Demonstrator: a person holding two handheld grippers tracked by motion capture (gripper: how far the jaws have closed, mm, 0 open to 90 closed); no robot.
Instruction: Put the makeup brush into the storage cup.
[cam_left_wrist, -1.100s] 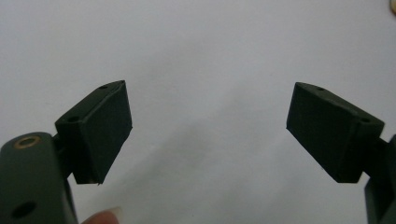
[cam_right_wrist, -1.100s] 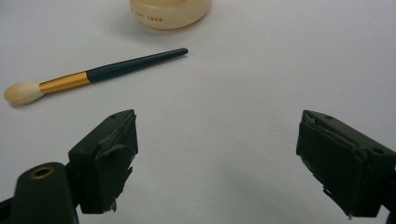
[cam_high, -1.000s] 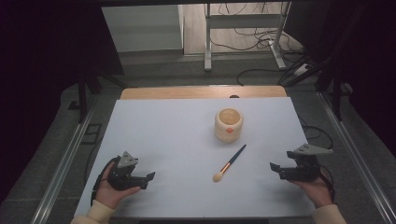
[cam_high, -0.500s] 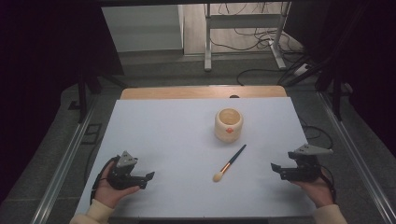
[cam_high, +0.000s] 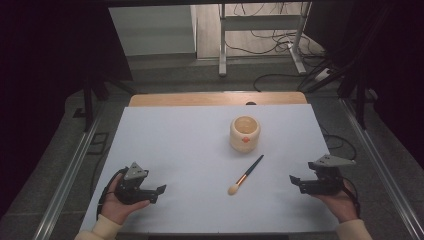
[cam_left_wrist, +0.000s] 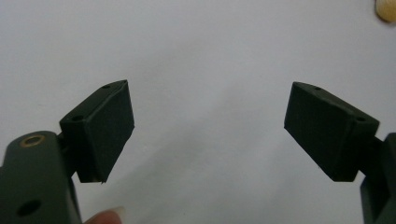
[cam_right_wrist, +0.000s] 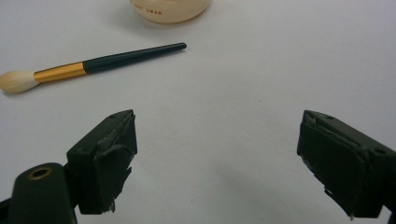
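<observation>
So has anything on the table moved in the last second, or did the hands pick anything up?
Nothing has visibly changed. The left gripper and right gripper rest at the near corners of the table, jaws open and empty, and the brush and cream cup lie untouched between them.

Both hand-held grippers, the left gripper (cam_high: 159, 189) and the right gripper (cam_high: 294, 179), are matt black with a grey three-cornered plate on top and a black cable looping behind. Their blocky jaw pads carry small screw holes; a brass-ringed hole marks each body. Cream sleeve cuffs cover both wrists.
</observation>
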